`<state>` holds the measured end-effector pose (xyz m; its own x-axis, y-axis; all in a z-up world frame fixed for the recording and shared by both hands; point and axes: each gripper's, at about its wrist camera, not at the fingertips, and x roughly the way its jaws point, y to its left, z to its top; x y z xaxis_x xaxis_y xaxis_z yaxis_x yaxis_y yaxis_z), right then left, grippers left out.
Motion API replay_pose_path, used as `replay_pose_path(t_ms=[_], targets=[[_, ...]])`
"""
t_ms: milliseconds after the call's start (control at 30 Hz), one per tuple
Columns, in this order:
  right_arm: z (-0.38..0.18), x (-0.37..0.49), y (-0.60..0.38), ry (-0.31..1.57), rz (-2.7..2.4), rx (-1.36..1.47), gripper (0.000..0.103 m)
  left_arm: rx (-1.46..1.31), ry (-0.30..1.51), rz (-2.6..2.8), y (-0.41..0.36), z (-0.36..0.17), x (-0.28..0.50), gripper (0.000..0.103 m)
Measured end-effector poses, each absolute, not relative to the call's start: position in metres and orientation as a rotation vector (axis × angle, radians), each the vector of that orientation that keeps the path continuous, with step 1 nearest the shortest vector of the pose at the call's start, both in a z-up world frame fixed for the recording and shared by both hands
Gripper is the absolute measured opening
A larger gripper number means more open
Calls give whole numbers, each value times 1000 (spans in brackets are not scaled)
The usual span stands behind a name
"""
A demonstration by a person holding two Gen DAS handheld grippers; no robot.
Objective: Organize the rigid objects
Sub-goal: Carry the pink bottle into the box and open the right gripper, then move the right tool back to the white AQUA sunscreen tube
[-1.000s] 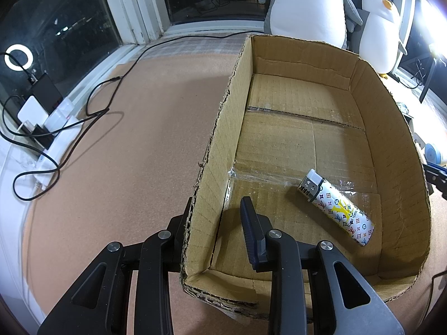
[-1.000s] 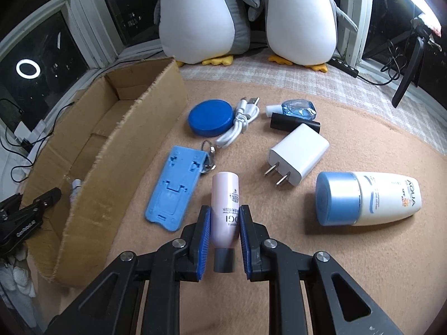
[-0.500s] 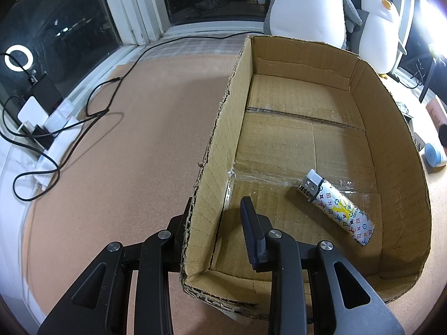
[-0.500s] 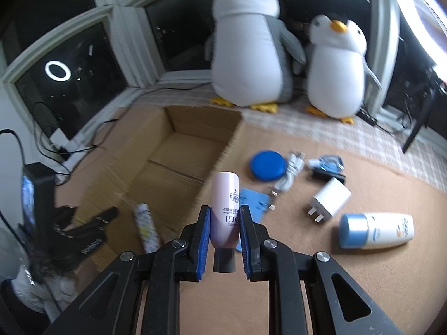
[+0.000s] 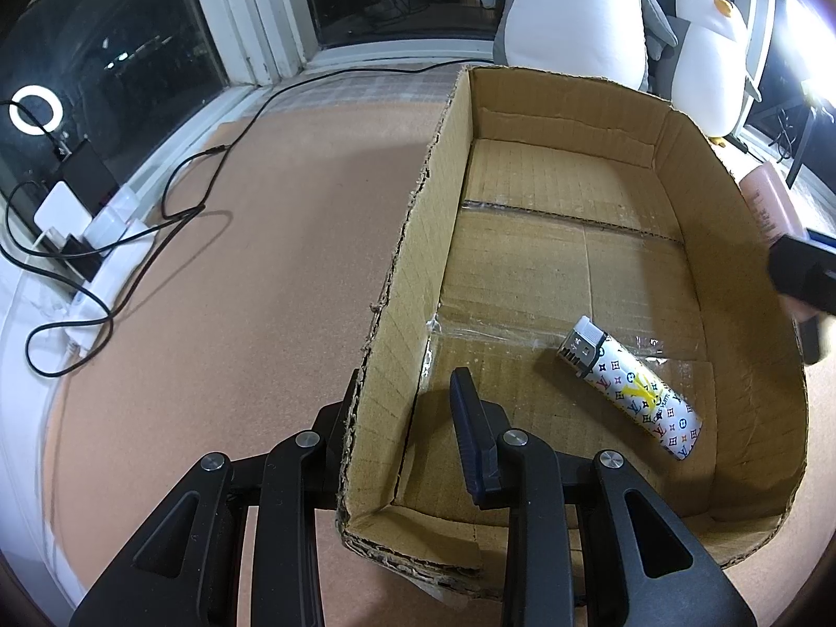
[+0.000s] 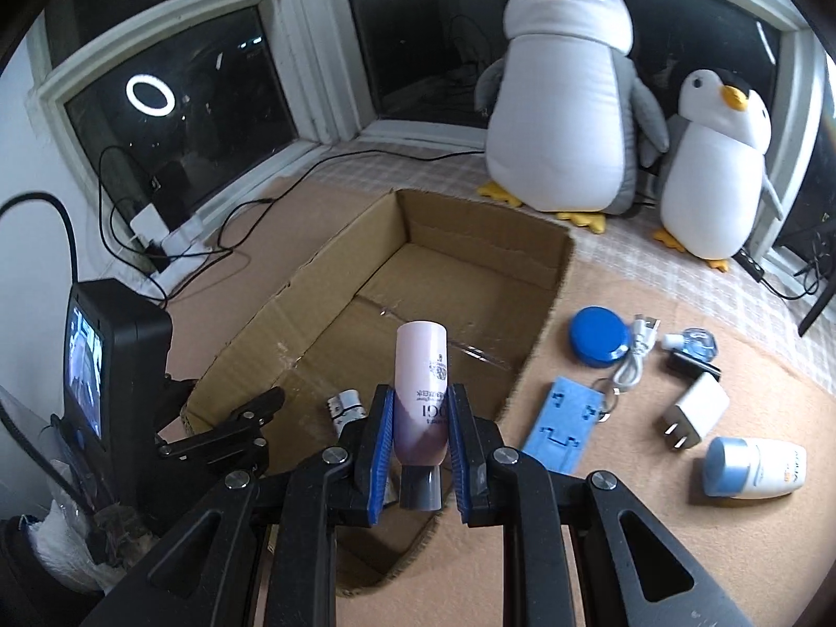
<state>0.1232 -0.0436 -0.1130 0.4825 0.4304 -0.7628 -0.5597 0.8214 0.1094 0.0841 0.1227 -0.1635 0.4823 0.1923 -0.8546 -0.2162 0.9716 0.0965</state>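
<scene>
Cardboard box (image 5: 616, 240): one patterned lighter (image 5: 629, 386) inside. My right tool (image 6: 416, 439) clamps pink bottle (image 6: 420, 381) above box; my left tool (image 5: 413, 407) straddles its wall, open. Right view alone: blue lid (image 6: 600, 335) beside box.

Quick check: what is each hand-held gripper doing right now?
Left hand-held gripper: straddling the cardboard box wall; grip unclear.
Right hand-held gripper: closed on the pink tube.

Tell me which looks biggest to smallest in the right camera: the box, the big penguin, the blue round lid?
1. cardboard box
2. big penguin, a close second
3. blue round lid
</scene>
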Motion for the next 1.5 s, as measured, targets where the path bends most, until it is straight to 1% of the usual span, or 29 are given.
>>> replay_pose_path(t_ms=[433,500,533,567,600,633,900,1233,1500], targets=[[-125,122,-28,906,635,-180,18,-21,1036,249,122,-164,83,29],[-123,121,-27,898,636,-179,20,-20,1035,249,122,-164,83,29],[-122,121,-27,896,638,-178,29,-19,1035,249,122,-164,83,29],[-121,121,-27,893,641,-176,36,-19,1035,250,121,-164,83,29],[-120,120,-27,886,639,-175,50,-19,1034,250,121,-164,83,29],[-118,119,-28,875,636,-175,57,-19,1034,250,122,-164,83,29],[-113,118,-29,857,613,-185,60,-18,1034,251,122,-164,82,29],[-106,118,-41,838,582,-186,60,-16,1034,252,122,-164,83,29],[-106,126,-74,842,535,-163,60,-14,1034,253,122,-164,82,29]])
